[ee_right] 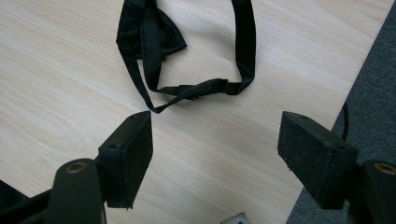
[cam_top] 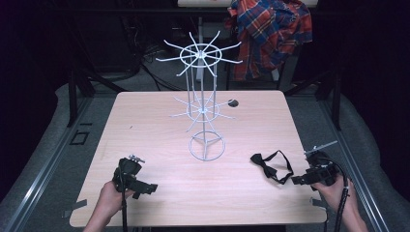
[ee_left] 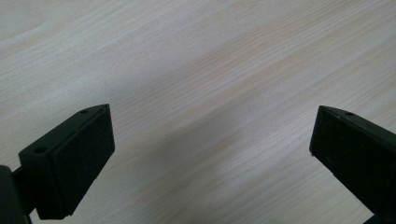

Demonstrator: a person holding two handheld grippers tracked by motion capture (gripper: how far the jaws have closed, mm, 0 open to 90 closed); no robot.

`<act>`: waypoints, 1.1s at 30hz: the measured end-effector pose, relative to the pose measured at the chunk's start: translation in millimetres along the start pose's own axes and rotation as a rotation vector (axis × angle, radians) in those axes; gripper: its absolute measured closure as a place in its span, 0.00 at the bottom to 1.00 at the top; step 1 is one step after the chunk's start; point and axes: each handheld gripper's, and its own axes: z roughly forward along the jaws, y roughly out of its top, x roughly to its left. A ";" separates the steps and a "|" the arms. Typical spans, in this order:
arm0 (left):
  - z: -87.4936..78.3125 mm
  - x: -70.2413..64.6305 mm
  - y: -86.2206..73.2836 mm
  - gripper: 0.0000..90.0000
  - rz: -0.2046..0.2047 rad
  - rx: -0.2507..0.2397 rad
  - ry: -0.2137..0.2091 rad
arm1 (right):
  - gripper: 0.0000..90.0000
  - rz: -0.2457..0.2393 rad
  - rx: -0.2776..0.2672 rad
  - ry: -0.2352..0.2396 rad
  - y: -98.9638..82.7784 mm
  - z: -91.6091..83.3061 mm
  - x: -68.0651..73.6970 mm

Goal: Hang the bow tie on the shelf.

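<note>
A black bow tie (cam_top: 270, 166) with its strap looped lies flat on the wooden table (cam_top: 159, 121) at the front right; the right gripper view has the bow tie (ee_right: 154, 42) just ahead of the jaws. My right gripper (cam_top: 300, 180) hovers close to its right side, open, nothing between the jaws (ee_right: 215, 140). A white wire rack (cam_top: 203, 96) with two rings of radiating hooks stands upright at the table's middle. My left gripper (cam_top: 147, 189) rests at the front left, open over bare wood (ee_left: 210, 140).
A plaid shirt (cam_top: 270, 34) hangs behind the table at the back right. A small dark hole (cam_top: 233, 102) marks the tabletop near the rack. Grey floor and metal rails (cam_top: 43, 164) flank the table. The table's right edge (ee_right: 341, 107) runs beside my right gripper.
</note>
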 end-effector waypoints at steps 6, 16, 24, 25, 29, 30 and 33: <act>-1.5 0.3 -1.3 0.00 -0.005 -0.005 0.003 | 0.28 -0.021 0.010 -0.012 0.6 -1.3 1.5; -3.2 2.7 -2.9 0.00 -0.012 -0.005 0.008 | 0.30 -0.023 -0.009 -0.007 1.7 -3.4 5.9; -4.0 3.4 -3.1 0.00 -0.013 -0.012 0.002 | 0.30 -0.035 -0.010 -0.021 3.7 -3.2 9.7; -4.0 3.4 -3.1 0.00 -0.013 -0.012 0.002 | 0.30 -0.035 -0.010 -0.021 3.7 -3.2 9.7; -3.9 3.8 -3.0 0.00 -0.011 -0.008 0.004 | 0.28 -0.037 -0.009 -0.008 4.0 -3.4 10.6; -3.8 3.9 -3.0 0.00 -0.011 -0.010 0.004 | 0.29 -0.038 -0.008 -0.011 4.2 -3.4 10.6; -3.7 3.9 -3.0 0.00 -0.011 -0.008 0.004 | 0.28 -0.043 -0.004 -0.024 5.7 -3.8 9.9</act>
